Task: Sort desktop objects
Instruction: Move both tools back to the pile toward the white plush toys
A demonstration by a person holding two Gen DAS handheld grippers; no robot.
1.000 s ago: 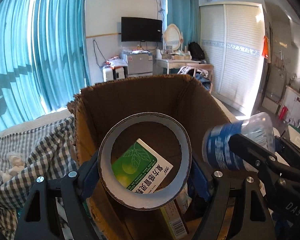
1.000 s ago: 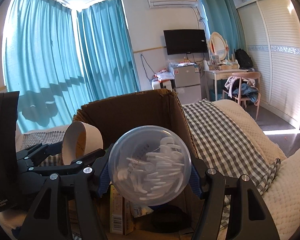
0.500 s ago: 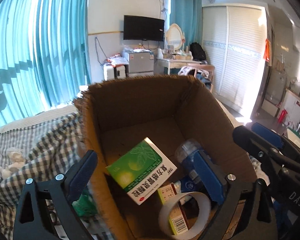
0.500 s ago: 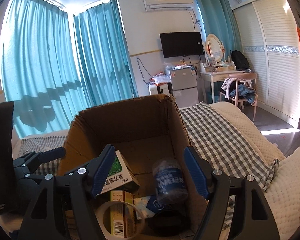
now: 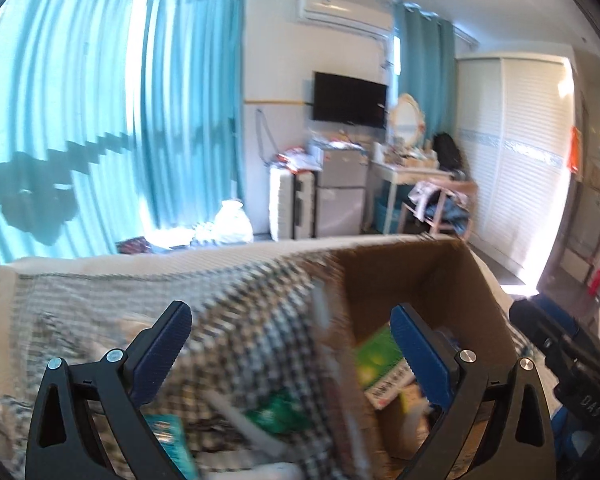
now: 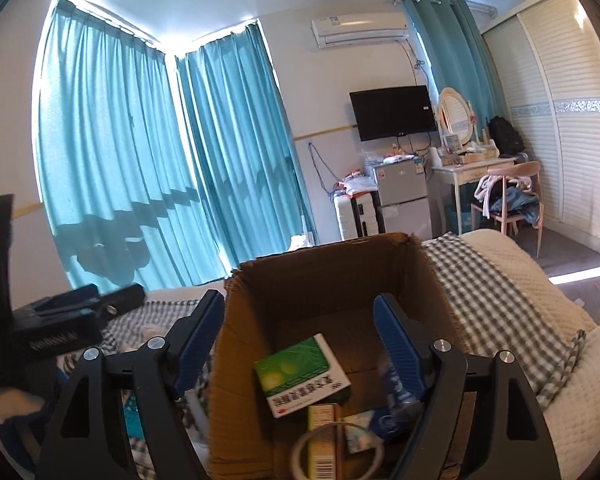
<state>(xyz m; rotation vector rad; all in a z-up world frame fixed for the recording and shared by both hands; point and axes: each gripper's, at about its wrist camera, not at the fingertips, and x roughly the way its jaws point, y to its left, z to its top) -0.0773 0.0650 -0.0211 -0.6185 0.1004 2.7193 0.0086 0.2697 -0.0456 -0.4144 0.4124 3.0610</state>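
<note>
With my left gripper (image 5: pixel 290 344) wide and empty and my right gripper (image 6: pixel 298 328) opening on nothing, the green medicine box (image 6: pixel 300 372), tape roll (image 6: pixel 336 446) and bottle (image 6: pixel 398 392) lie in the cardboard box (image 6: pixel 328 276), while blurred clutter (image 5: pixel 276 412) waits on the checked blanket (image 5: pixel 236 300).

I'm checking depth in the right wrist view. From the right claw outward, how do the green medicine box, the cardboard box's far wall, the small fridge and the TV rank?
1. Green medicine box: between the opening claw's fingers, inside the carton.
2. Cardboard box's far wall: just behind it.
3. Small fridge: across the room, on the floor.
4. TV: on the wall above the fridge, slightly farther.
</note>
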